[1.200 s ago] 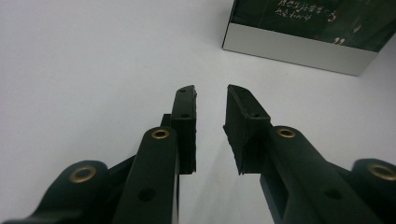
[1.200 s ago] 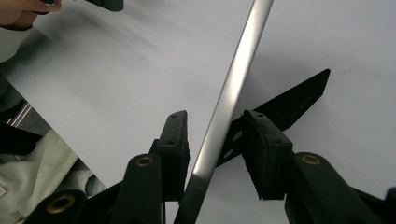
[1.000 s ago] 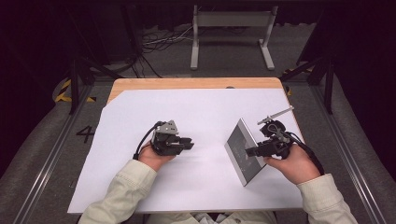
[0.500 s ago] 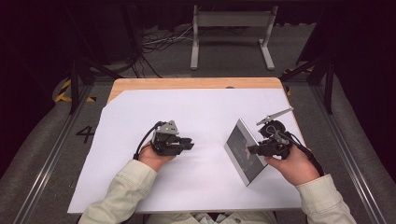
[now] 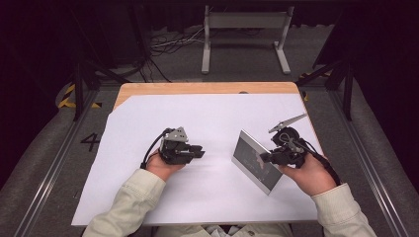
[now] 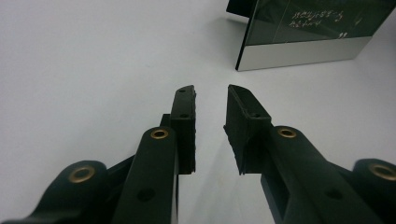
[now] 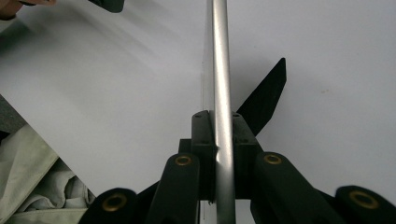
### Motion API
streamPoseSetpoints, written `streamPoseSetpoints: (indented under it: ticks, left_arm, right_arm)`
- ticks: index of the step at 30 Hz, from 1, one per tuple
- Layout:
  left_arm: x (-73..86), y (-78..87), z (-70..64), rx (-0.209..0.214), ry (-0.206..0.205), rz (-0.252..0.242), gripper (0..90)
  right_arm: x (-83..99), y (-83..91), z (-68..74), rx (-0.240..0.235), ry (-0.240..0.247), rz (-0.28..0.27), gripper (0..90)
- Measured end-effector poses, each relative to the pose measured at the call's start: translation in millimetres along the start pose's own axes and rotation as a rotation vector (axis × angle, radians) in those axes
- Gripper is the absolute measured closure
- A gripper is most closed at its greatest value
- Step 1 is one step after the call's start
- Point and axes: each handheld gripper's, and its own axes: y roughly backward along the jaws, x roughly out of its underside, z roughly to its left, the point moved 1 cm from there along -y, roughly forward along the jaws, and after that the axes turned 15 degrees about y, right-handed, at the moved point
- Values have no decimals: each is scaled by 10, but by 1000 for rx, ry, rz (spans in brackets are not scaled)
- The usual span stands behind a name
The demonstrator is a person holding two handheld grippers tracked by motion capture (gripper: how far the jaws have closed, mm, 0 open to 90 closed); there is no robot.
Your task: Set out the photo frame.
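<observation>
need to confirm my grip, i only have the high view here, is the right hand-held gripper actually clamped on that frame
Observer: Yes. In the right gripper view the right hand-held gripper has both jaws pressed against the silver edge of the picture frame.
Operator: is there a stand on the back
Observer: A black leg sticks out behind the frame, over the white sheet.
Operator: and the left one, open or shut
Observer: The left hand-held gripper is open, with a clear gap between its jaws and nothing in it.
Operator: what's it aimed at
Observer: At the frame's dark glass front, which stands a little beyond its jaws.
</observation>
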Motion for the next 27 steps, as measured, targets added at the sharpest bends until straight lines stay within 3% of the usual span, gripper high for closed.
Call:
streamPoseSetpoints:
  ticks: [13,27]
  left_arm:
    - [84,138,52,-26,29,-21,701]
    - [350,481,211,-106,127,-77,549]
  right_arm:
    - [-133,23,-9,-13,58,-15,835]
    - [-429,0,-47,-57,178,-15,835]
